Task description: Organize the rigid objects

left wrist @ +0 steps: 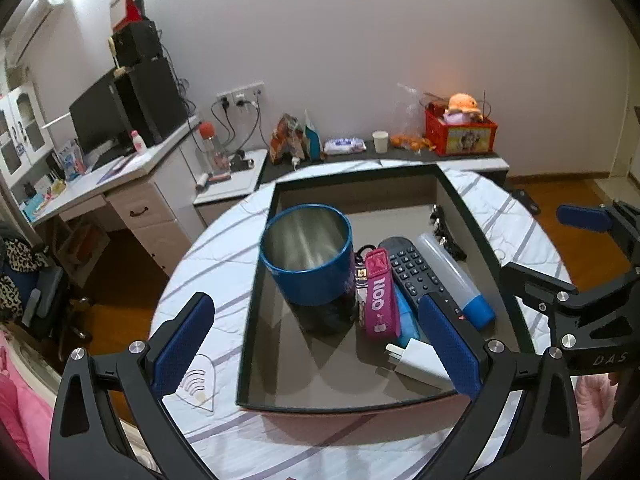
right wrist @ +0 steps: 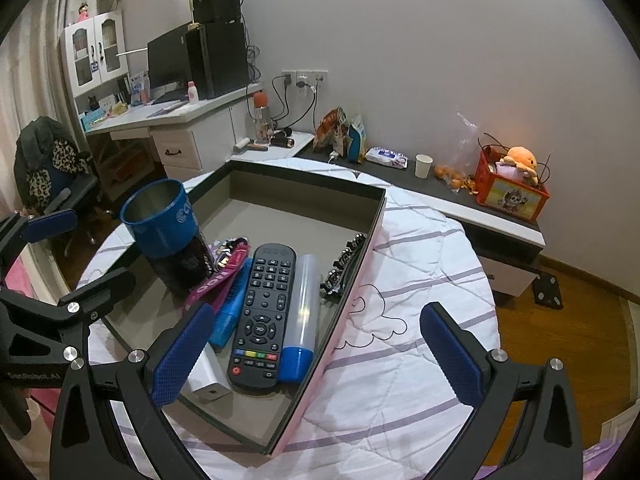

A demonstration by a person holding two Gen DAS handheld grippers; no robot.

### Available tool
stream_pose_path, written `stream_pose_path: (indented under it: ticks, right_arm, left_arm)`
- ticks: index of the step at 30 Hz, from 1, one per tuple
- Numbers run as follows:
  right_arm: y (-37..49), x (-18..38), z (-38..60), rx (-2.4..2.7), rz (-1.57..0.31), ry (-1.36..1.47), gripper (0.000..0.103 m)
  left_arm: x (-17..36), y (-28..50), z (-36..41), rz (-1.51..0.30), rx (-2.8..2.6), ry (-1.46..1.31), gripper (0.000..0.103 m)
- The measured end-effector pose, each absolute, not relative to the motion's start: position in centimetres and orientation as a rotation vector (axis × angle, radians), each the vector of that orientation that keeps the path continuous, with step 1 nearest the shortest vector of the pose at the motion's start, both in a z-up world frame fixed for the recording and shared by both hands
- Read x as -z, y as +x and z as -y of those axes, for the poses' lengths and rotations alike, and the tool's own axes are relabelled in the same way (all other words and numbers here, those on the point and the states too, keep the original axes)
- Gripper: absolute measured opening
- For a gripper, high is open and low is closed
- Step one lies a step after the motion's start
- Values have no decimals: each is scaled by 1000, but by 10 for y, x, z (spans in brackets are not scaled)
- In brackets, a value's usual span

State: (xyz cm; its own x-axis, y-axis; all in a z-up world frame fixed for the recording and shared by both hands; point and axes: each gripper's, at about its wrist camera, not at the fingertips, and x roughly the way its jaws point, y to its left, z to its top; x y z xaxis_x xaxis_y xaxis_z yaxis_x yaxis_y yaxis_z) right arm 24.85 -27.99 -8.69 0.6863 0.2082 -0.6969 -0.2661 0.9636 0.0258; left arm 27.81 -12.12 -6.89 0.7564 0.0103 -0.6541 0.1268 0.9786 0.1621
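Grey-lined shallow box point(left wrist: 448, 200) on bed holds blue steel cup point(left wrist: 308, 252), black remote point(right wrist: 260, 312), clear blue-capped tube point(right wrist: 302, 312), white charger point(left wrist: 416, 362), packed side-by-side, prob. saving room. Left gripper point(left wrist: 320, 344) & right gripper point(right wrist: 320, 354) both spread, empty.

I'm in a home bedroom: a quilted bedspread point(right wrist: 420, 280) lies under me. Beyond it, a low cabinet point(right wrist: 500, 216) against the wall carries snacks and a plush toy point(right wrist: 520, 160); left of that cabinet stands a white desk point(right wrist: 172, 120) with a monitor point(right wrist: 168, 60).
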Motion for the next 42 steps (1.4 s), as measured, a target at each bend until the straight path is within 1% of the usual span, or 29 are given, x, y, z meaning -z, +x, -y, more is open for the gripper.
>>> stream_pose_path:
  ticks: [6,21,28,42]
  right_arm:
    - [225,67,268,-266,-714,-76,103]
    - [132,17,222,-158,-472,-89,103]
    - [88,4,208,-68,-360,-78,103]
    - [25,-7,189,24,-245,-22,103]
  left_arm:
    - [44,252,106,-622,65,176,103]
    - [-4,157,49,-399,30,110,103]
    - [-9,111,31,-300,62,72,103]
    - [-11,51,15,-201,79,66,103]
